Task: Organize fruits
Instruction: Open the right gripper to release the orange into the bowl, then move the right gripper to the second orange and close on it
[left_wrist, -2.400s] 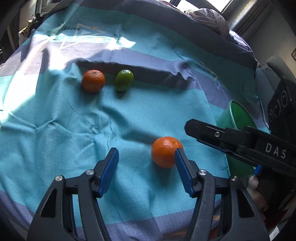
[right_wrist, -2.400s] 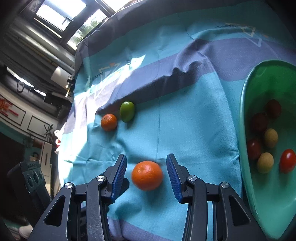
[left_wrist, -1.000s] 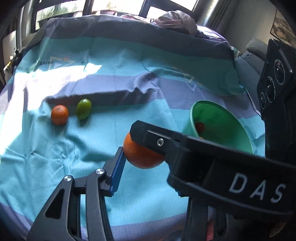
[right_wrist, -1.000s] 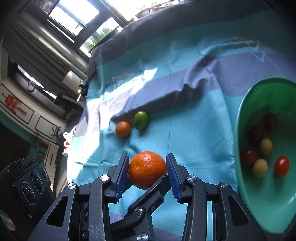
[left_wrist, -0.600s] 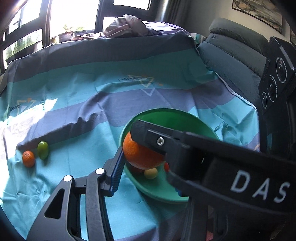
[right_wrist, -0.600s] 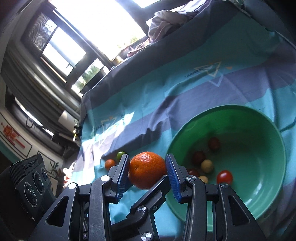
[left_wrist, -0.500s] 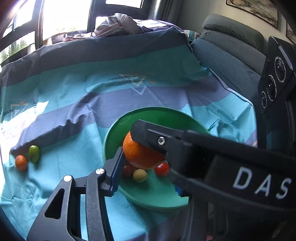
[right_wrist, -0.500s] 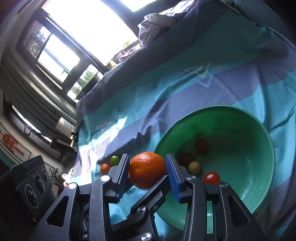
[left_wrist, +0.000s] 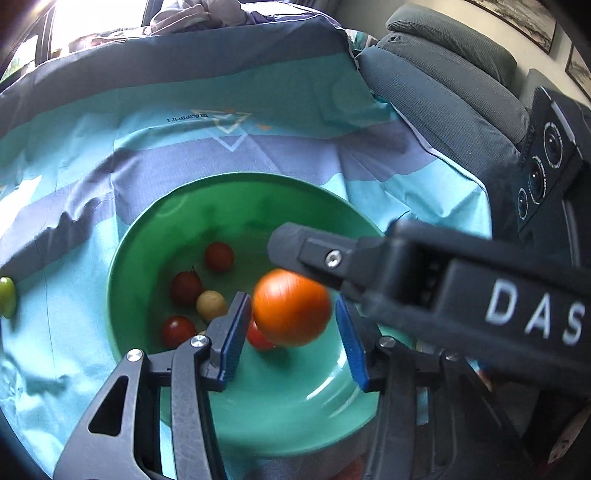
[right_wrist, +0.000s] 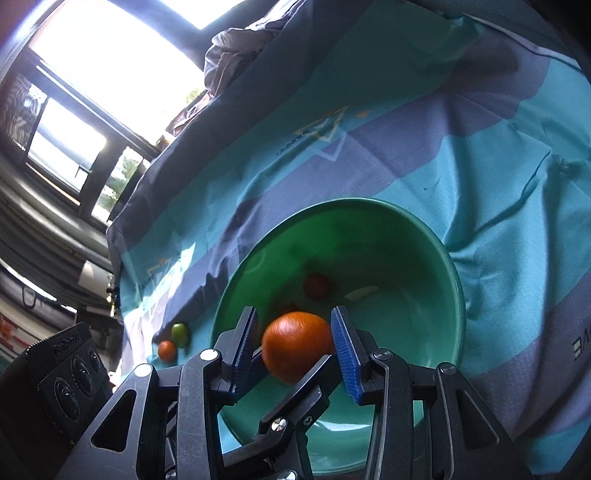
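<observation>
Two hand-held grippers meet over a green bowl on a striped cloth, an orange blurred between them above the cherry tomatoes. The left gripper is opening, a gap showing between each pad and the fruit. The right gripper flanks the orange closely; whether it pinches cannot be told. Let go from here, the orange could land on the soft tomatoes and split them, or glance off the rim onto the cloth. Both grippers tilt steeply down and cross each other, so they could snag when parting. A small orange and a green fruit wait outside the bowl.
</observation>
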